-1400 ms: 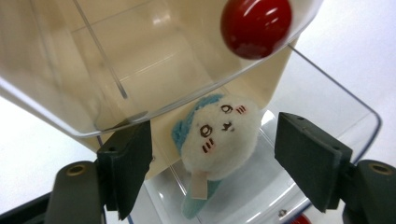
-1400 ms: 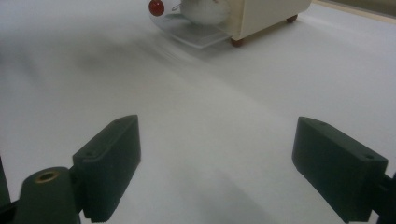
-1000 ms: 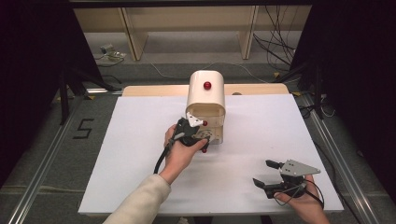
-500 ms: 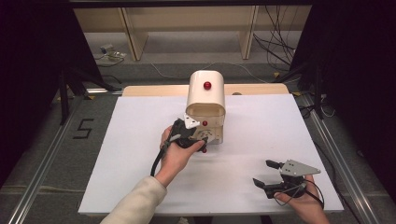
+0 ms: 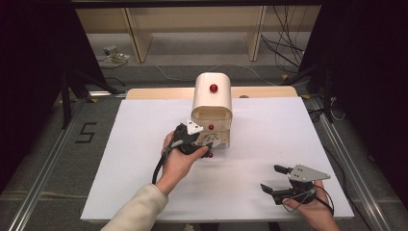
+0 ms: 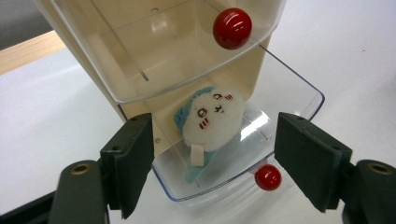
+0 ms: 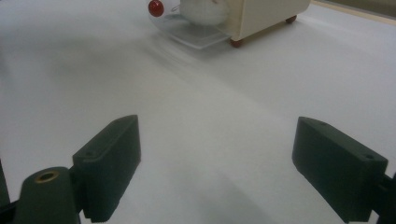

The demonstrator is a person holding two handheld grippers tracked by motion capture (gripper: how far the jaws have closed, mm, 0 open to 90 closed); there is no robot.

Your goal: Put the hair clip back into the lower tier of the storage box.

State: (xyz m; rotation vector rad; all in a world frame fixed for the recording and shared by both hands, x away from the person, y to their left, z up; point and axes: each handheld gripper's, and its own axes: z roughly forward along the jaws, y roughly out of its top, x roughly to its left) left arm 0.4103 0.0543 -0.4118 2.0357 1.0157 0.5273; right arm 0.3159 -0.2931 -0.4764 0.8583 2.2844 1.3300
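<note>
Plush toy (image 6: 211, 116), a little white round thing with a blue hood, is lying in the pulled-out clear lower drawer (image 6: 299, 93) of the cream mini cabinet (image 5: 211, 103) sitting toward the back middle of the table (image 5: 120, 159).

What I'd be worrying about: the left gripper (image 6: 212, 154) is hovering right over that drawer with its jaws spread wide, wider than the toy, gripping nothing. If it's coming down off-centre, one jaw is probably catching the drawer's thin plastic rim or the red knob (image 6: 268, 177) at the front instead of the plush, and that could be shoving the drawer back in or tipping the whole light cabinet. The closed upper drawer (image 6: 159, 51) with its own red knob (image 6: 232, 28) is hanging right above too, so there's not much headroom for going in steep. Squeezing only the fluffy edge might let the toy slip out.

Right gripper (image 5: 279, 180) is idling near the front right corner of the table, jaws also gaping, holding nothing, well apart from the cabinet.
</note>
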